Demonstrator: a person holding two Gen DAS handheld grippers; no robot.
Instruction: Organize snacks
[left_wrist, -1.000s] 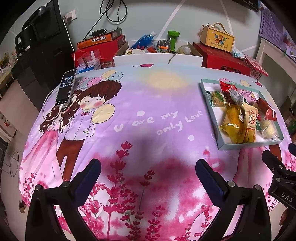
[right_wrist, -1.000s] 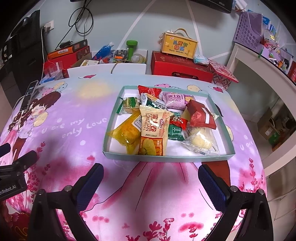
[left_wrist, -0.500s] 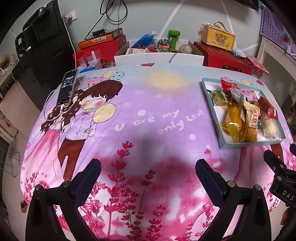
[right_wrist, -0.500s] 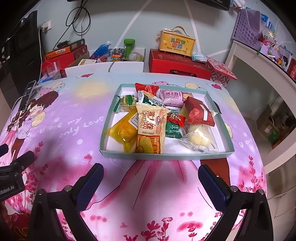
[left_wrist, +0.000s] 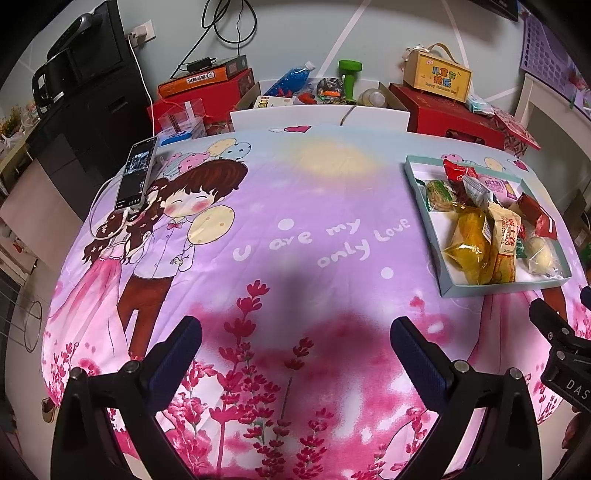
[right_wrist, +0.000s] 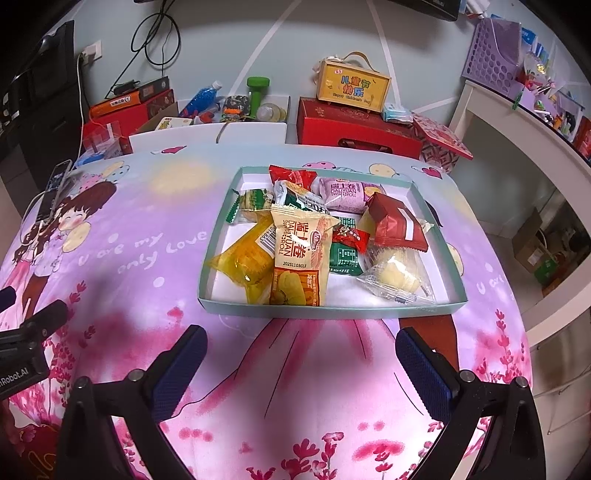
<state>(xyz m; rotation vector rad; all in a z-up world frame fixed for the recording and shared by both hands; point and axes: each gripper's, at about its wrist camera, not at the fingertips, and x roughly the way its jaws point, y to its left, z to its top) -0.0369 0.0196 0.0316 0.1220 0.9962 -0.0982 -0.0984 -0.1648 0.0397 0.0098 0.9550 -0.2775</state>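
at far left we see a glossy smartphone (left_wrist: 135, 178) lying flat on the printed cotton tablecloth (left_wrist: 295, 206). our left gripper (left_wrist: 295, 354) hangs over the cloth's pink flower border, its ribbed blue pads spread wide and empty. to the right, the shallow rectangular cardboard tray (right_wrist: 424, 308) holds crinkly wrapped snacks: a clear yellow packet (right_wrist: 245, 258), a cream swiss roll pack (right_wrist: 299, 254), a dark red pouch (right_wrist: 397, 223). our right gripper (right_wrist: 301, 373) hovers just before the tray, equally wide, holding nothing.

A grey wall (right_wrist: 295, 44) stands behind the table's pink cartoon cloth (left_wrist: 295, 229).
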